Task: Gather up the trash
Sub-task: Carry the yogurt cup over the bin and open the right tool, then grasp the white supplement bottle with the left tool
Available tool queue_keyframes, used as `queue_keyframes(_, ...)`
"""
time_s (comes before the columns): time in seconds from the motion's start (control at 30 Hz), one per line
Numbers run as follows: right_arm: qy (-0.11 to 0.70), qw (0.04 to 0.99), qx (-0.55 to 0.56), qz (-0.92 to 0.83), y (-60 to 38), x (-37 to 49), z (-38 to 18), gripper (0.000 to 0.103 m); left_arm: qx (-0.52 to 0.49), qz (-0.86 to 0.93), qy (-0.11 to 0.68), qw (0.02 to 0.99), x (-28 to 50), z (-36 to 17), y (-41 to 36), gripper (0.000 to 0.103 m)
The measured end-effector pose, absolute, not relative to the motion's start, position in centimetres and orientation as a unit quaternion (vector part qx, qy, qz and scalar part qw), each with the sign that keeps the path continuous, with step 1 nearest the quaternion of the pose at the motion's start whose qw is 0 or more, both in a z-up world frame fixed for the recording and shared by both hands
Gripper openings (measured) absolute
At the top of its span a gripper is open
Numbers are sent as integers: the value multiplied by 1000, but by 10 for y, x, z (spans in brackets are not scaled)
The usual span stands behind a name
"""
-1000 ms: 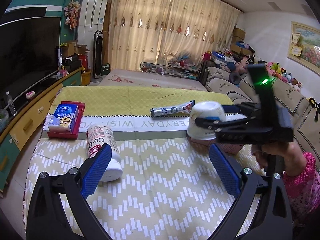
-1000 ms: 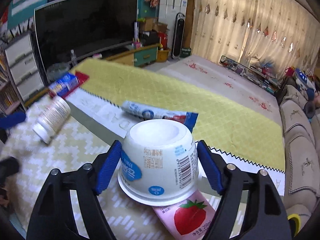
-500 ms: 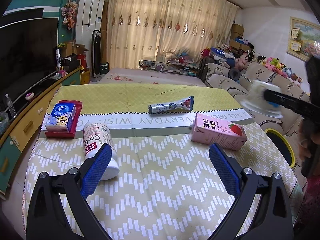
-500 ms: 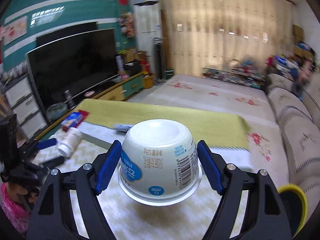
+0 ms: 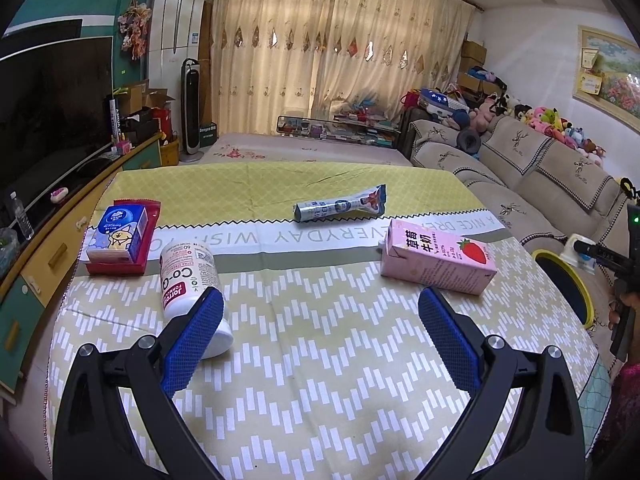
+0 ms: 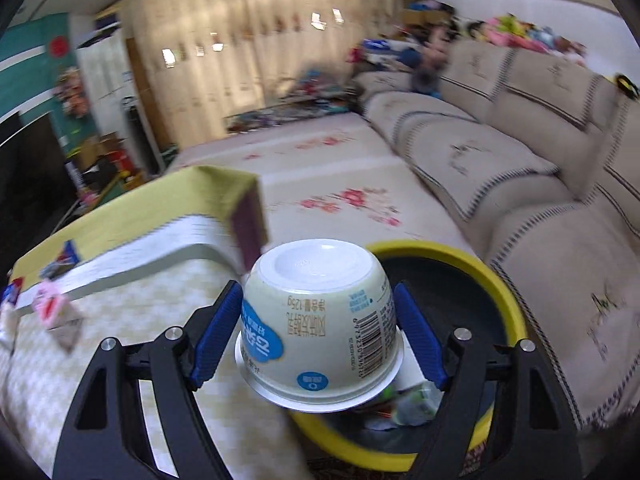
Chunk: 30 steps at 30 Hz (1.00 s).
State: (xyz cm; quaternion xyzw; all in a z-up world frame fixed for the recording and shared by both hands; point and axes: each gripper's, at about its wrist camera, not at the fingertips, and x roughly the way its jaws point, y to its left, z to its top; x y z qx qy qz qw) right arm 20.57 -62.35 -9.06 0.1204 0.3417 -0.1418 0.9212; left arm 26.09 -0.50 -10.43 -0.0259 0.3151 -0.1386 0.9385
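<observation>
Right wrist view: our right gripper (image 6: 320, 334) clamps the upturned cup (image 6: 320, 320) over the bin (image 6: 508, 300) (ready to drop), while our left gripper (image 5: 320, 330) waits wide, empty, above the table (image 5: 320, 380).

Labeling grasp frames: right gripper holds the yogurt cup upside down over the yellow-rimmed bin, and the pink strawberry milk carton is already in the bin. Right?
Not quite. The pink strawberry milk carton is not in the bin; the left wrist view shows it lying on the table. The rest holds: in the right wrist view the right gripper holds the yogurt cup upside down over the yellow-rimmed bin.
</observation>
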Motion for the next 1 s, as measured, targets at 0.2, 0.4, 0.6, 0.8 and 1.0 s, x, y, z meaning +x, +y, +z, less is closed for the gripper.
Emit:
queue_keyframes(0.2,351,909,130,-187,-655,205,-113,74,-23,-137,320,937,263,-108,-6,97)
queue_keyframes(0.4,352,905,130,-201,-654,210,-118,80,-23,-137,321,937,264,-109,-7,97)
queue_keyframes(0.6,324,920,154,-161,-623,199,-100,80,-23,-137,320,937,264,-109,-7,97)
queue_keyframes(0.8,293,938,149,-107,-565,191,-96,81,-39,-119,296,947,258,-96,5,97)
queue_keyframes(1.0,258,955,110,-93,-536,188,-83,81,-29,-31,320,947,269,-92,23,96)
